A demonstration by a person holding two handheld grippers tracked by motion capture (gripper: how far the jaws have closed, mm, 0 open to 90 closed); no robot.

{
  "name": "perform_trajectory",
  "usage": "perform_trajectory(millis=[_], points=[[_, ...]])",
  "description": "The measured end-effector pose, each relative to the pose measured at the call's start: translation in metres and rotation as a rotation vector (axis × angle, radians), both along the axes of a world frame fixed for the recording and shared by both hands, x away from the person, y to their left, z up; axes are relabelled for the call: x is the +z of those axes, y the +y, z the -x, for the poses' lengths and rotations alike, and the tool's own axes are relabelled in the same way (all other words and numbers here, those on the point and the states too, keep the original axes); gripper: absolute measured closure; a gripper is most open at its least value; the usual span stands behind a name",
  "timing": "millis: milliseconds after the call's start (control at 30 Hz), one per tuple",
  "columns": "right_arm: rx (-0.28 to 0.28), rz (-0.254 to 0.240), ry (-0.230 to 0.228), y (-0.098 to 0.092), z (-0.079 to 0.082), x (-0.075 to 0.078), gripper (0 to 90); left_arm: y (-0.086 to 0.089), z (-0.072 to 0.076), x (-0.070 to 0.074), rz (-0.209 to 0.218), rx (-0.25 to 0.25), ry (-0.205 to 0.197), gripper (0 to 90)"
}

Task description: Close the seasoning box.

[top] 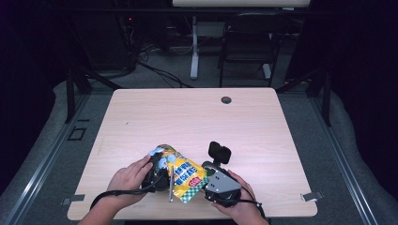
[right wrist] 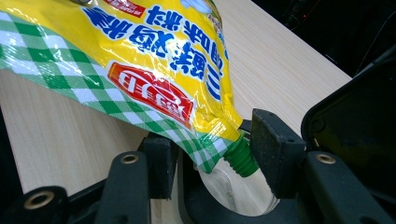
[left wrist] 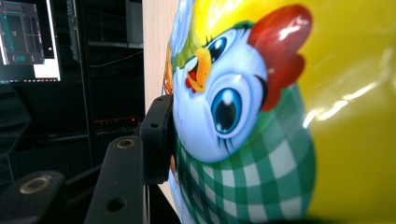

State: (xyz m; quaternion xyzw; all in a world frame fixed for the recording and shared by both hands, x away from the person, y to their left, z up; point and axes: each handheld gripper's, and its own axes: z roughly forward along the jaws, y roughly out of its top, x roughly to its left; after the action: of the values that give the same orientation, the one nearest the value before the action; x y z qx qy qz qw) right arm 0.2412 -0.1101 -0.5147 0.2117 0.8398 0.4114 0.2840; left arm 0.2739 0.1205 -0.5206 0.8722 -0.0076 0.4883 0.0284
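A yellow snack-style pouch [top: 184, 174] with green check, blue lettering and a cartoon chick lies tilted near the table's front edge, between my two grippers. My left gripper [top: 160, 169] has the pouch [left wrist: 280, 116] wedged between its jaws; one black pad [left wrist: 158, 137] presses on the chick print, and the other jaw is hidden behind the bag. My right gripper [right wrist: 215, 151] stands open around the pouch's [right wrist: 154, 60] lower corner. The green spout cap [right wrist: 240, 157] sits between the pads, against the right-hand one, with a gap to the other.
A black hinged case [top: 219, 152] stands open just beyond my right gripper [top: 207, 178]; its lid [right wrist: 359, 116] rises close on that side. The wooden table [top: 187, 117] has a cable hole [top: 226, 100] at the back. A chair [top: 248, 42] stands beyond it.
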Motion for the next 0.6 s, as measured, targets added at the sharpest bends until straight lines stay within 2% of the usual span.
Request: perform_trajectory(millis=[167,300,333,600], points=[[-0.004,0.004,0.001,0.0006,-0.0003,0.0001,54.4,-0.0005,0.0002,0.0009,-0.003,0.001,-0.005,53.8],[-0.010,-0.010,0.005,-0.0004,-0.0007,0.0003,55.9,-0.0008,0.0005,0.0017,0.002,0.008,-0.002,53.8],[-0.009,-0.012,0.005,-0.0006,-0.0015,0.0003,56.5,-0.0014,0.0000,0.0025,-0.009,0.006,-0.001,53.8],[-0.016,-0.006,0.007,-0.0013,-0.0016,-0.0006,58.1,-0.0030,0.0000,0.0041,-0.018,0.006,-0.004,53.8]])
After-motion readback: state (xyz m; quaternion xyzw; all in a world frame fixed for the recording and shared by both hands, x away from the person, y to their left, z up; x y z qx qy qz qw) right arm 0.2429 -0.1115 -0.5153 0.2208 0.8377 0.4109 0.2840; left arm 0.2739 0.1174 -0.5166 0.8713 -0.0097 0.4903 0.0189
